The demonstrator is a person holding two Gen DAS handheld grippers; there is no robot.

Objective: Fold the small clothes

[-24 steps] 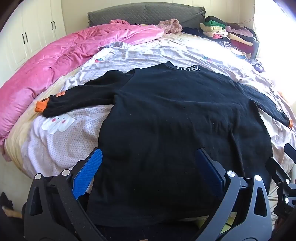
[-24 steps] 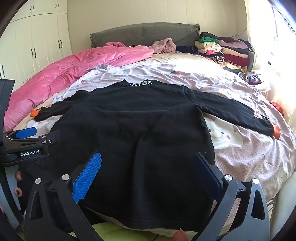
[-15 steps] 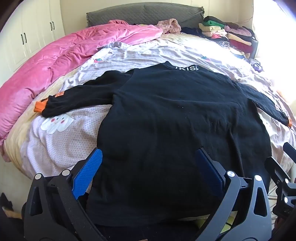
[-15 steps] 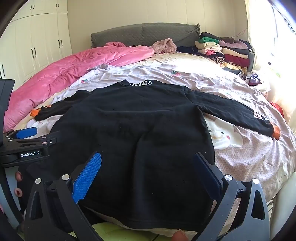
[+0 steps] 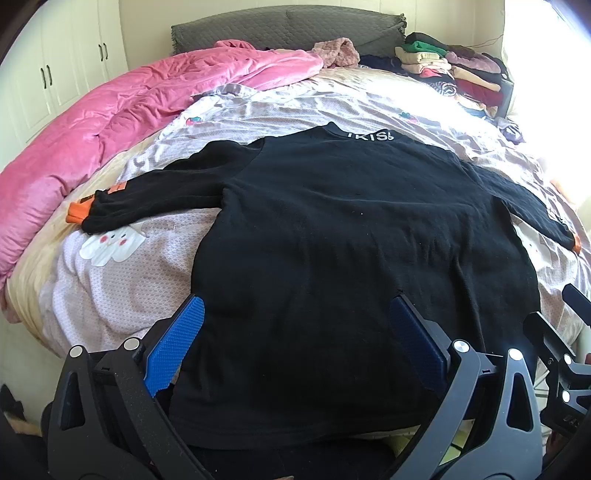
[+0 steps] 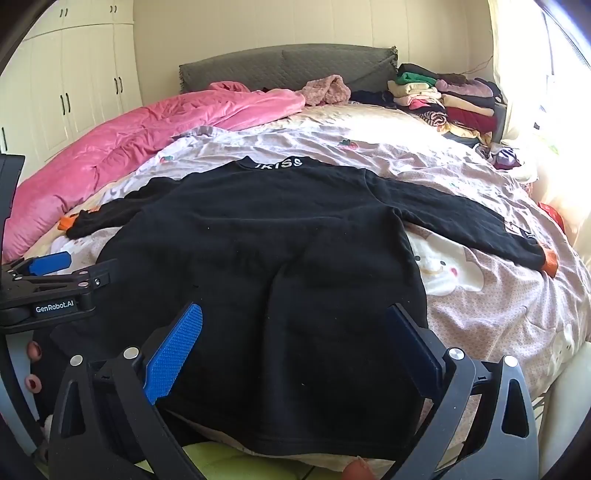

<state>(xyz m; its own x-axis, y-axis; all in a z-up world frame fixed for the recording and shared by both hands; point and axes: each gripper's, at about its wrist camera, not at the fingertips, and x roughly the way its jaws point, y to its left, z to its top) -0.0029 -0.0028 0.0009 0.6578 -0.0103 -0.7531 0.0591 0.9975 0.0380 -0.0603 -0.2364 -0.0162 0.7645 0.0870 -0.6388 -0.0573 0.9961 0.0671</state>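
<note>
A black long-sleeved sweater point(image 5: 343, 236) point(image 6: 258, 251) with orange cuffs lies flat, back up, on the bed, both sleeves spread out and white letters at the collar. Its hem hangs over the near bed edge. My left gripper point(image 5: 295, 314) hovers open over the lower left part of the hem, nothing between its blue pads. My right gripper point(image 6: 291, 317) hovers open over the lower right part, also holding nothing. The left gripper's body point(image 6: 51, 288) shows at the left edge of the right wrist view.
A pink quilt point(image 5: 122, 122) is bunched along the bed's left side. Stacks of folded clothes point(image 5: 450, 70) sit at the far right by the grey headboard point(image 5: 284, 26). The patterned sheet point(image 6: 491, 306) shows bare on both sides of the sweater. White wardrobes point(image 6: 74, 92) stand at left.
</note>
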